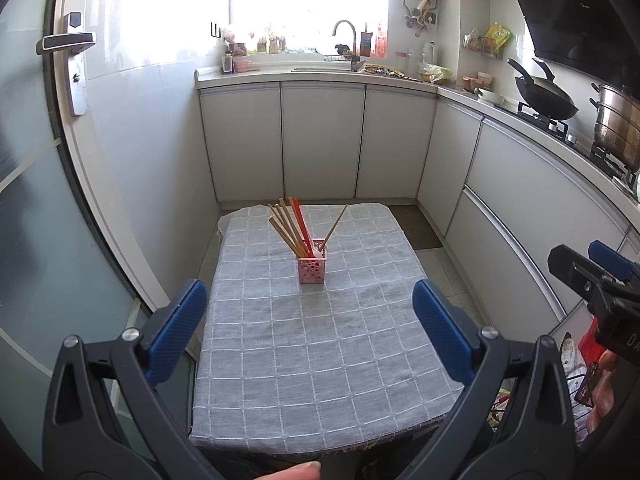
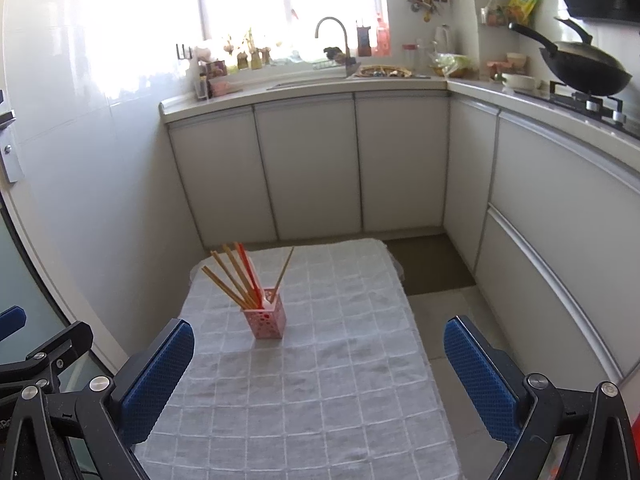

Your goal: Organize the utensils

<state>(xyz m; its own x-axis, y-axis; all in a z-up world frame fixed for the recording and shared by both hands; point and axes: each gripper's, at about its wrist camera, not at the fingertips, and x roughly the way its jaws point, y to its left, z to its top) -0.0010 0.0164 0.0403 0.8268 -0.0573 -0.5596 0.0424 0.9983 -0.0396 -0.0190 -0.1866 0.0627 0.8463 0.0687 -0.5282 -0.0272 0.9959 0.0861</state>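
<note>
Left wrist view: the left tool (image 1: 310, 322) is spread apart, holding nothing, over the near tabletop (image 1: 320, 360). A pink perforated holder (image 1: 311, 266) stands upright at 12 o'clock from it, containing wooden chopsticks (image 1: 285, 226), red chopsticks (image 1: 301, 222) and something white. The right tool (image 1: 596, 264) shows at 3 o'clock; its state cannot be told here. Right wrist view: the right tool (image 2: 318, 368) is spread apart, empty; holder at 11 o'clock.

Little can be read. The letters "DA" are seen on the right gripper (image 1: 600, 268), cut off at the frame edge. Faint lettering is carried by the hood (image 1: 584, 12), too small to be read.
</note>
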